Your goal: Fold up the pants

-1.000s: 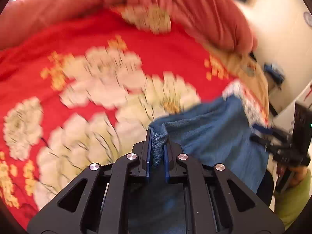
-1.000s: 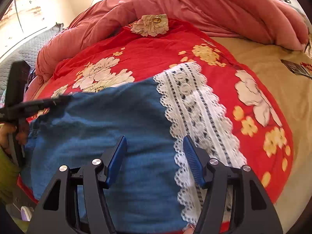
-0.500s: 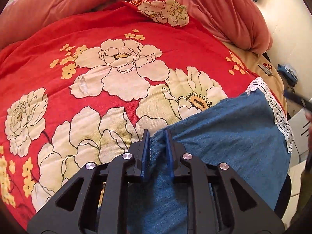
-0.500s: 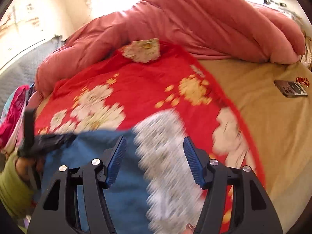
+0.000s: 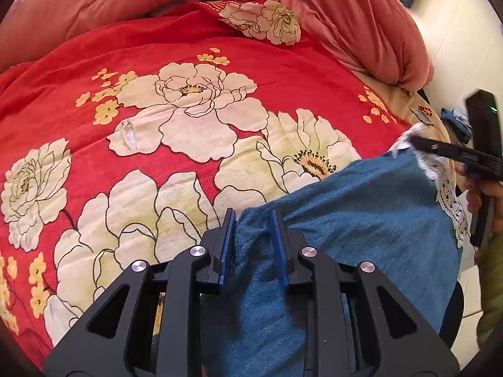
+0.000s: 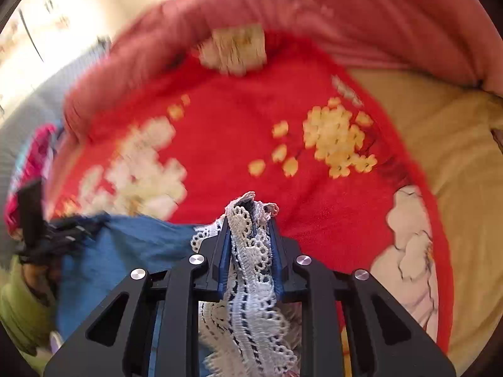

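Note:
The blue denim pants with a white lace hem lie at the near edge of a red floral blanket. My left gripper has its jaws a little apart around a raised corner of the denim, the cloth loose between them. My right gripper is shut on the bunched lace hem and holds it up; the denim trails to its left. The right gripper also shows at the right of the left wrist view.
A pink quilt is piled at the far side of the bed. A beige sheet lies to the right of the blanket. The right wrist view is blurred by motion.
My left gripper's jaws have parted on the denim corner. My right gripper, open over the lace before, has shut on the hem and lifted it.

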Demonstrator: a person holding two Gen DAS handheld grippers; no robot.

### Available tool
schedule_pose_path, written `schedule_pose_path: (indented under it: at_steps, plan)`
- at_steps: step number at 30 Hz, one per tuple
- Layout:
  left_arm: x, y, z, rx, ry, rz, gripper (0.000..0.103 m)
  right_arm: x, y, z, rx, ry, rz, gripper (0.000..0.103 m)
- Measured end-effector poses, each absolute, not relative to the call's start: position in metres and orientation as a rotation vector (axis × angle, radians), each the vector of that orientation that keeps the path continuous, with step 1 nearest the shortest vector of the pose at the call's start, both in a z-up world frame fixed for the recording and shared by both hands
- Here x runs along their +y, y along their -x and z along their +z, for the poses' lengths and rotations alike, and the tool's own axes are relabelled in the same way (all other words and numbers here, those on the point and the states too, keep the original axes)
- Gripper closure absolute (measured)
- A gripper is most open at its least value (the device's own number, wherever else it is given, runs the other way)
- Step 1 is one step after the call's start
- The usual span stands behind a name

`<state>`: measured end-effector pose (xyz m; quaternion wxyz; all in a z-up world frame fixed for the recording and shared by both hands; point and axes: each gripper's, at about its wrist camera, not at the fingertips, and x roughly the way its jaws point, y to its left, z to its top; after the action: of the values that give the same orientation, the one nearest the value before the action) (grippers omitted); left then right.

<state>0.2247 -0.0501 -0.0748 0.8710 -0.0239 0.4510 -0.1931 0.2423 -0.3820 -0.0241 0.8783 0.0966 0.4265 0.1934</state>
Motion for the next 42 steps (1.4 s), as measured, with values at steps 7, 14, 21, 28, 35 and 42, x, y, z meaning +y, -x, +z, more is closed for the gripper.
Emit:
schedule_pose_path:
  at_steps: [7, 14, 21, 28, 35, 42]
  plan:
    - [-0.056, -0.223, -0.075, 0.935, 0.023, -0.397, 0.080, -0.382, -0.256, -0.031, 0.889, -0.138, 0.318, 0.086]
    - [-0.054, -0.227, -0.077, 0.942, 0.031, -0.388, 0.078, -0.381, -0.259, -0.039, 0.898, -0.063, 0.221, 0.058]
    - [-0.051, -0.219, -0.065, 0.890, 0.022, -0.355, 0.054, -0.379, -0.200, 0.002, 0.754, -0.028, 0.170, 0.043]
    - [-0.053, -0.192, -0.039, 0.844, 0.001, -0.312, 0.047, -0.324, -0.150, 0.000, 0.771, 0.073, 0.288, 0.043]
    - [-0.055, -0.152, -0.028, 0.844, -0.019, -0.320, 0.043, -0.294, -0.131, -0.016, 0.820, 0.113, 0.316, 0.036]
    - [-0.028, -0.099, -0.026, 0.881, 0.016, -0.298, 0.037, -0.306, -0.120, -0.017, 0.842, 0.058, 0.285, 0.036]
